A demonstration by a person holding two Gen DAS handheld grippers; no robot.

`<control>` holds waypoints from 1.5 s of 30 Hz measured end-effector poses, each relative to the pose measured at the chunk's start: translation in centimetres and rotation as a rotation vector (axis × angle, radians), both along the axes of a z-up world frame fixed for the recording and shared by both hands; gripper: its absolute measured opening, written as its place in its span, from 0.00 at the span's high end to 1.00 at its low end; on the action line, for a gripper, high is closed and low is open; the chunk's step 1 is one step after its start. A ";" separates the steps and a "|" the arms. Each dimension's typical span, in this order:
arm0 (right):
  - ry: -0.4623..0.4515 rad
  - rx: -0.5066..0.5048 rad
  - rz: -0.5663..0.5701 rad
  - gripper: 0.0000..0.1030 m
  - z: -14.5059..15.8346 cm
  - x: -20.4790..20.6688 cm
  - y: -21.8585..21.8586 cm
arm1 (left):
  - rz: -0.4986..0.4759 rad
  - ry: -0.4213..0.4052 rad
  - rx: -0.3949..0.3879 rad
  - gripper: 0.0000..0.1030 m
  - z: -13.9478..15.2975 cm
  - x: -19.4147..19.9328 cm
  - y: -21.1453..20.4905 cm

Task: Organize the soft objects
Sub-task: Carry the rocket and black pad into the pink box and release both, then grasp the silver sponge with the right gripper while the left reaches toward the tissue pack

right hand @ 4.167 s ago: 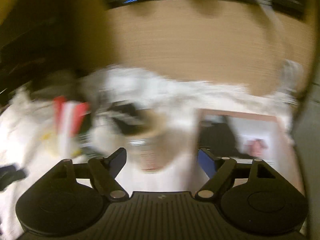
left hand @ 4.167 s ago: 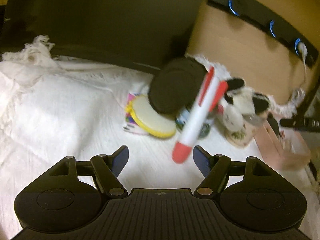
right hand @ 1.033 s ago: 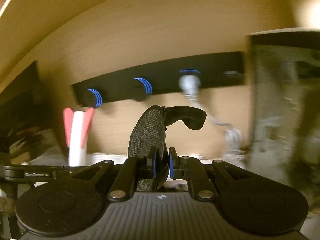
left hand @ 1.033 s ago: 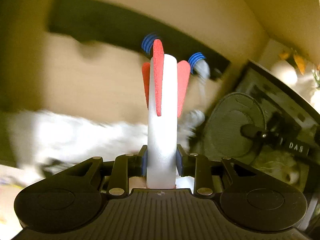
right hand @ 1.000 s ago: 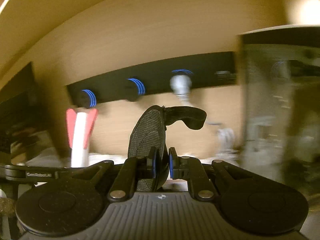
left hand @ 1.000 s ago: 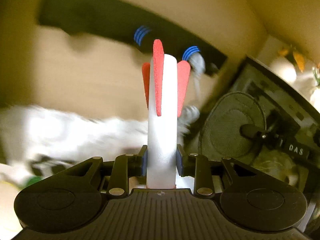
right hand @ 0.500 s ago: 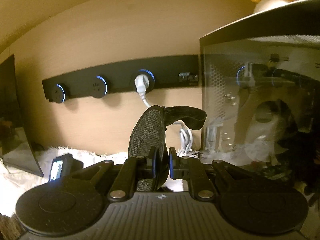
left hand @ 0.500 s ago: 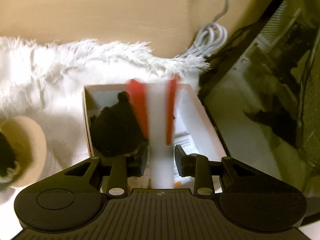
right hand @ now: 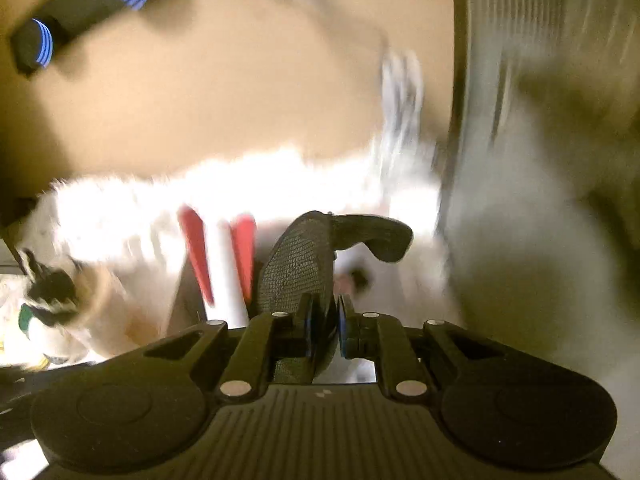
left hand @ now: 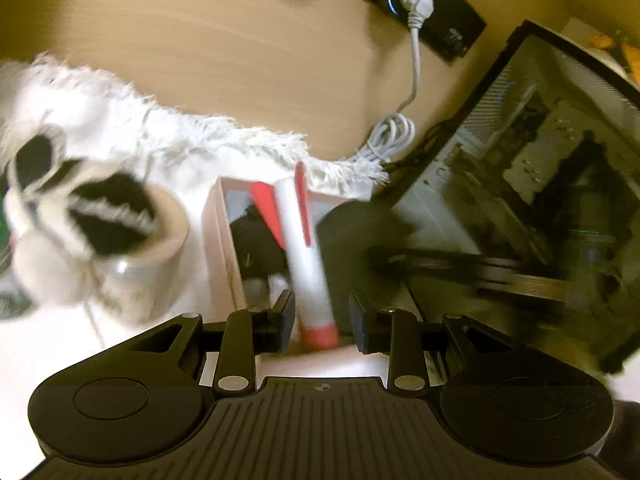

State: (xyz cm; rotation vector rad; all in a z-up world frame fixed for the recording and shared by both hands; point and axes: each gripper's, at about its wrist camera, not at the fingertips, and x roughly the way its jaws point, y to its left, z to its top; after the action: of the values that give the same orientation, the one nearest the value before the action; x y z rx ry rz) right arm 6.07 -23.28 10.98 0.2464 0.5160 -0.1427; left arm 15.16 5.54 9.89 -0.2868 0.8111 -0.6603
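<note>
The right wrist view is smeared by motion: the white fluffy rug (right hand: 240,188), the foam rocket (right hand: 222,264) and the cabinet side (right hand: 520,120) have no sharp edges, and the cord (right hand: 400,92) is only a pale streak. The black mesh pad (right hand: 304,264) runs down between the right gripper (right hand: 324,328) fingers, its lower part hidden behind the gripper body. In the left wrist view the rocket's (left hand: 304,256) red end sits low between the left gripper (left hand: 322,320) fingers (contact with either cannot be told). The box (left hand: 218,240) holds dark items too blurred to identify, and the black-and-white plush (left hand: 80,220) is smeared and cut off by the left edge.
</note>
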 end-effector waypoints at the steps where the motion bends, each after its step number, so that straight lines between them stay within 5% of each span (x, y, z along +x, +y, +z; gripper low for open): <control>1: 0.023 0.023 -0.006 0.88 -0.9 0.8 -0.2 | 0.001 0.000 0.000 0.69 0.1 -0.8 0.7; 7: 0.020 0.028 -0.012 0.86 -2.7 1.4 -0.7 | 0.040 -0.021 0.126 0.69 -1.4 -3.9 4.9; 9: 0.020 -0.016 -0.029 0.79 -2.6 0.9 -0.5 | 0.079 0.006 0.159 0.69 -2.6 -4.3 6.8; 13: -0.021 -0.093 -0.066 0.44 -1.6 -1.6 0.2 | 0.197 0.067 0.166 0.69 -4.8 -5.0 12.2; 19: -0.114 -0.204 -0.097 0.32 -0.6 -6.4 3.3 | 0.421 0.077 0.149 0.69 -5.2 -4.8 20.5; 24: -0.098 -0.166 -0.011 0.31 -0.7 -7.9 7.0 | 0.548 0.073 0.076 0.69 -4.8 -3.1 26.6; 31: -0.043 -0.204 0.132 0.31 -2.0 -7.7 14.6 | 0.571 0.024 0.040 0.69 -3.8 0.9 30.7; 40: -0.119 -0.624 0.435 0.31 -4.3 -4.5 32.6 | 0.550 0.026 0.016 0.69 -3.9 0.7 34.7; 45: -0.115 -0.745 0.558 0.34 -6.1 0.1 40.6 | 0.572 0.028 -0.005 0.69 -4.1 -0.5 37.9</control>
State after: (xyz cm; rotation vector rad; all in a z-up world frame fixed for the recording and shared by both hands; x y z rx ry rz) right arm 6.18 17.36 4.89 -0.6135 0.3713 0.2254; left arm 14.64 43.46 5.78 -0.5092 0.7084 -0.1217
